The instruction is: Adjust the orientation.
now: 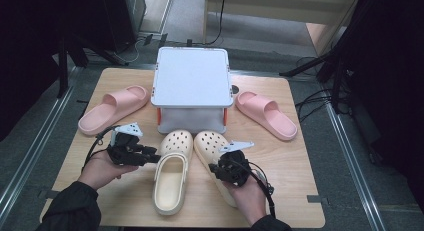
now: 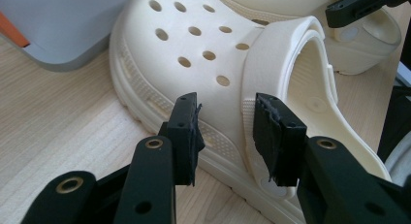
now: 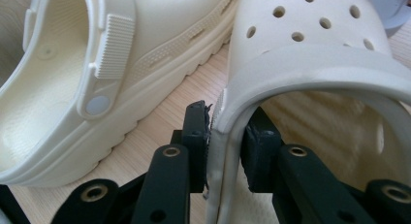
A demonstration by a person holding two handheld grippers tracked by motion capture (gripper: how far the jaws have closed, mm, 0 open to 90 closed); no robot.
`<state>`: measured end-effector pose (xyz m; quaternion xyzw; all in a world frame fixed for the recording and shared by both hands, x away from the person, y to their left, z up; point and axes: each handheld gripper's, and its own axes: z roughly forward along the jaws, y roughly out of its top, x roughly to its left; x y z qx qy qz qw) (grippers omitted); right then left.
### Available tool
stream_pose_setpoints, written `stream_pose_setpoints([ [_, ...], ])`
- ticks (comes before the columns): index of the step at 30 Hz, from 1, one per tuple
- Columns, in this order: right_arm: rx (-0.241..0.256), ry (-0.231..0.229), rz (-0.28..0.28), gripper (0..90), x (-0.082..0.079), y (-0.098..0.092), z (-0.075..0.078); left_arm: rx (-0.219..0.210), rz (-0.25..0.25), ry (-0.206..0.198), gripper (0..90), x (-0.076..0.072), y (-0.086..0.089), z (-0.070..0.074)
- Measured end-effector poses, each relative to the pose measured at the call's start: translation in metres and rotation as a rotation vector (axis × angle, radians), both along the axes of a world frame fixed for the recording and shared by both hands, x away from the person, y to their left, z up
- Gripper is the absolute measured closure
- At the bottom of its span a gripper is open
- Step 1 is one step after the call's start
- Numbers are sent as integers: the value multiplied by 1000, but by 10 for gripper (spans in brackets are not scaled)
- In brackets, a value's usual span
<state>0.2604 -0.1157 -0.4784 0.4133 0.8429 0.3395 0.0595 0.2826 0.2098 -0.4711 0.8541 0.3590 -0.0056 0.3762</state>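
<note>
Two cream clogs lie side by side at the table's middle, toes toward the box. My left gripper [image 1: 153, 155] sits at the left clog's [image 1: 170, 178] outer side. In the left gripper view the gripper [image 2: 228, 134] is open, its pads [image 2: 186, 129] level with the left clog's [image 2: 194, 54] side wall by the heel strap, not clamping it. My right gripper [image 1: 216, 167] is on the right clog [image 1: 210, 146]. In the right gripper view that gripper [image 3: 225, 136] is shut on the right clog's [image 3: 310, 44] thin rim, one pad outside and one inside the shoe.
A white lidded box [image 1: 192, 76] stands at the back centre. One pink slide [image 1: 112, 108] lies left of it and another pink slide [image 1: 266, 113] right of it. Bare wooden table [image 1: 295, 191] shows at the front right.
</note>
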Motion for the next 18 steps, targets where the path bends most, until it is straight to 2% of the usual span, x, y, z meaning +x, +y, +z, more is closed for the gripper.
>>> stream_pose_setpoints([
  [4, 25, -9, 18, 699, -1, -3, 2, -4, 6, -3, 614, -1, 1, 0],
  [6, 41, -14, 16, 697, -2, -7, 7, -12, 13, 12, 663, -1, 4, 1],
  [7, 62, -14, 14, 695, -3, -11, 10, -18, 35, 19, 663, -1, 5, 2],
  [8, 89, -11, 9, 705, -5, -18, 16, -27, 51, 21, 686, -1, 6, 4],
  [9, 133, -23, 13, 762, -9, -30, 25, -47, 72, 6, 710, -2, 8, 7],
  [11, 153, -50, 11, 824, -11, -41, 31, -52, 78, 0, 730, -2, 9, 7],
  [13, 139, -98, 9, 867, -9, -54, 34, -34, 79, 7, 740, -2, 10, 4],
  [14, 114, -115, 4, 873, -6, -60, 32, -24, 81, 9, 741, -2, 10, 2],
  [18, 88, -93, -16, 866, 13, -80, 20, -17, 90, 49, 743, 1, 12, -8],
])
